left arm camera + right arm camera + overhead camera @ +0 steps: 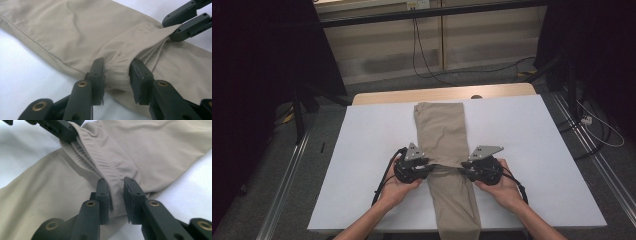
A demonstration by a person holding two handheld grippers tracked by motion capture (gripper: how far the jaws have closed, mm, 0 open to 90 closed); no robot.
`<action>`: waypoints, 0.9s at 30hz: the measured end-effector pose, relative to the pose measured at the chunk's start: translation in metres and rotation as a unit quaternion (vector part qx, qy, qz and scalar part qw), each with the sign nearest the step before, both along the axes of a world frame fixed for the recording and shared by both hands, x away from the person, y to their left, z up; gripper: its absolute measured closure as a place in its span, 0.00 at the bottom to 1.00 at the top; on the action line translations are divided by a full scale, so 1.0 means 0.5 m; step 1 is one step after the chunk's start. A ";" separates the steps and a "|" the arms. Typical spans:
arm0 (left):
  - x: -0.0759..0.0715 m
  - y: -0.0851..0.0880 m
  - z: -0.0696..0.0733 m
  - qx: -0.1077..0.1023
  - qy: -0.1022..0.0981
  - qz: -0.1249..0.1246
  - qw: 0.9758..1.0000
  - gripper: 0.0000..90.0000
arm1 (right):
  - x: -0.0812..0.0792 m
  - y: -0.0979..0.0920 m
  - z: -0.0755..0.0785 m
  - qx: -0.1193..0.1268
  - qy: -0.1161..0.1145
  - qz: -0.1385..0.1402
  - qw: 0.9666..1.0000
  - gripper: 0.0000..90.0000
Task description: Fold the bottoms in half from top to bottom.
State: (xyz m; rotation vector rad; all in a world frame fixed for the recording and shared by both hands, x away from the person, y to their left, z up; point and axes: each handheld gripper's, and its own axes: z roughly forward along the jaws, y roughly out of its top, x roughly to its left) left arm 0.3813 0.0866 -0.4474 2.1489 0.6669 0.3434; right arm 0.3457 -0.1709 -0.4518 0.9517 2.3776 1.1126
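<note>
Khaki trousers point(442, 131) lie lengthwise on the white table point(367, 150). Left gripper point(116, 72) and right gripper point(116, 192) pinch bunched cloth at opposite edges, apparently lifted slightly.

A pair of tan trousers point(447, 150) lies lengthwise down the middle of the white worktop point(362, 150), folded into one long narrow strip. Its far end sits flat near the worktop's back edge; its near end hangs over the front edge. At mid-length the fabric point(117, 72) is bunched into tight pleats point(112, 170), narrowing the strip there.
</note>
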 end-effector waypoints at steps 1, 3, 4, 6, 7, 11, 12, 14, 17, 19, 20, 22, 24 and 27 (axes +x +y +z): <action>0.001 0.000 -0.003 0.001 0.000 -0.002 1.000 0.73 | 0.001 -0.001 -0.002 0.000 0.003 0.002 1.000 0.83; 0.001 0.000 -0.009 0.004 0.003 -0.002 1.000 0.71 | 0.000 0.002 -0.007 -0.003 0.002 0.007 1.000 0.82; 0.002 -0.001 -0.010 0.002 0.002 0.000 1.000 0.72 | 0.001 0.004 -0.009 -0.004 0.002 0.007 1.000 0.82; 0.003 -0.003 -0.012 -0.002 0.007 -0.005 1.000 0.76 | 0.002 0.003 -0.009 -0.002 0.002 0.006 1.000 0.84; 0.002 -0.004 -0.012 -0.001 0.009 -0.008 1.000 0.79 | 0.002 0.001 -0.007 0.003 0.003 0.004 1.000 0.88; -0.008 -0.008 -0.003 -0.007 0.026 -0.023 0.999 0.89 | -0.002 -0.008 0.004 0.014 0.008 -0.005 1.000 0.91; -0.012 -0.006 0.001 -0.012 0.031 -0.026 0.999 0.92 | -0.003 -0.014 0.007 0.028 0.018 -0.001 0.999 0.92; -0.021 -0.005 0.009 -0.019 0.039 -0.033 0.998 0.93 | -0.010 -0.022 0.016 0.043 0.026 0.007 0.999 0.92; -0.044 -0.003 0.022 -0.026 0.047 -0.043 0.998 0.93 | -0.025 -0.032 0.028 0.052 0.027 0.019 0.998 0.92; -0.060 -0.002 0.030 -0.031 0.049 -0.053 0.997 0.93 | -0.036 -0.039 0.034 0.064 0.034 0.025 0.997 0.92; -0.068 0.000 0.034 -0.031 0.050 -0.058 0.997 0.93 | -0.043 -0.042 0.038 0.064 0.033 0.028 0.997 0.92; -0.083 0.005 0.038 -0.038 0.056 -0.065 0.996 0.93 | -0.058 -0.044 0.044 0.070 0.035 0.034 0.996 0.92; -0.096 0.010 0.040 -0.041 0.059 -0.070 0.995 0.93 | -0.073 -0.045 0.049 0.073 0.034 0.040 0.996 0.92; -0.116 0.016 0.043 -0.038 0.063 -0.077 0.994 0.93 | -0.100 -0.042 0.050 0.072 0.036 0.047 0.996 0.92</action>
